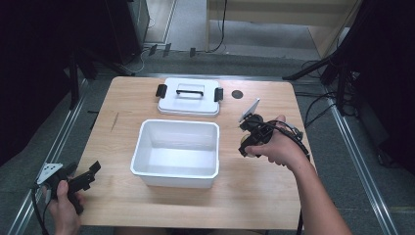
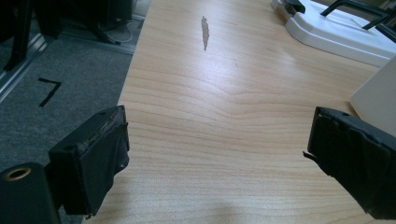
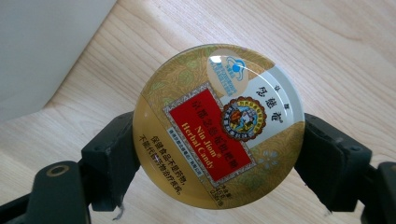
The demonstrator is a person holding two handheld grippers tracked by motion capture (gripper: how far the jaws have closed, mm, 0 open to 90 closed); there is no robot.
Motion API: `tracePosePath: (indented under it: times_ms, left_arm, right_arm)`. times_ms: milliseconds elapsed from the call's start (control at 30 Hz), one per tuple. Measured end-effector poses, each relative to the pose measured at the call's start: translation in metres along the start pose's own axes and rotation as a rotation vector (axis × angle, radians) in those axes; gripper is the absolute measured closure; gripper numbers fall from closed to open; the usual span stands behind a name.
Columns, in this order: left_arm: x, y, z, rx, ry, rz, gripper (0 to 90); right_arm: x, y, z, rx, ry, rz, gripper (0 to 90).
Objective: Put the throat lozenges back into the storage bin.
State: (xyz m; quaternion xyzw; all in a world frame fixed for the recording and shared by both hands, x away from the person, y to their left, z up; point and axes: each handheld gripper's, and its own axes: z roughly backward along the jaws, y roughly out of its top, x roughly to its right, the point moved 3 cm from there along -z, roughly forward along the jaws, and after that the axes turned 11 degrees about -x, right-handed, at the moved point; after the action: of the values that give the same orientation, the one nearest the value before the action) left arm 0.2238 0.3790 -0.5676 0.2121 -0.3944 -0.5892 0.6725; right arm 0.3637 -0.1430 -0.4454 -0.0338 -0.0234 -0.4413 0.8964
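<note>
My right gripper [image 1: 248, 146] hangs above the table to the right of the white bin [image 1: 173, 179], pointing down. Its jaws are shut on a round gold candy tin [image 3: 218, 126] with a red label, one pad on each side of its rim. In the right gripper view the tin's lid faces the camera and the bin's wall [image 3: 42, 46] lies at the upper left. My left gripper [image 1: 86, 176] rests at the table's front left corner, and its black pads [image 2: 93, 158] stand wide apart with only bare wood between them.
The bin's white lid [image 1: 188, 100], with a black handle and black clips, lies flat behind the bin near the far edge. A small dark round spot [image 1: 237, 94] marks the wooden table [image 1: 264, 196] beside it. Grey floor and cables surround the table.
</note>
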Motion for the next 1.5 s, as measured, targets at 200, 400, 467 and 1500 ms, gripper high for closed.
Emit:
tracePosePath:
  times_ms: [200, 400, 467, 1500]
  left_arm:
    - [0.002, 0.000, 0.000, 0.010, 0.008, -0.013, 6.2]
    - [0.004, 0.000, 0.000, 0.011, 0.030, -0.036, 6.2]
    - [0.006, 0.000, 0.000, 0.014, 0.040, -0.046, 6.2]
    - [0.013, 0.000, -0.004, -0.017, 0.076, -0.105, 7.1]
  right_arm:
    - [-0.003, 0.002, 0.011, 0.006, -0.013, 0.026, 20.3]
    - [-0.006, 0.005, 0.020, 0.009, -0.019, 0.040, 20.3]
    - [-0.007, 0.006, 0.023, 0.010, -0.017, 0.043, 20.3]
    - [-0.031, 0.020, 0.053, 0.024, -0.015, 0.121, 20.3]
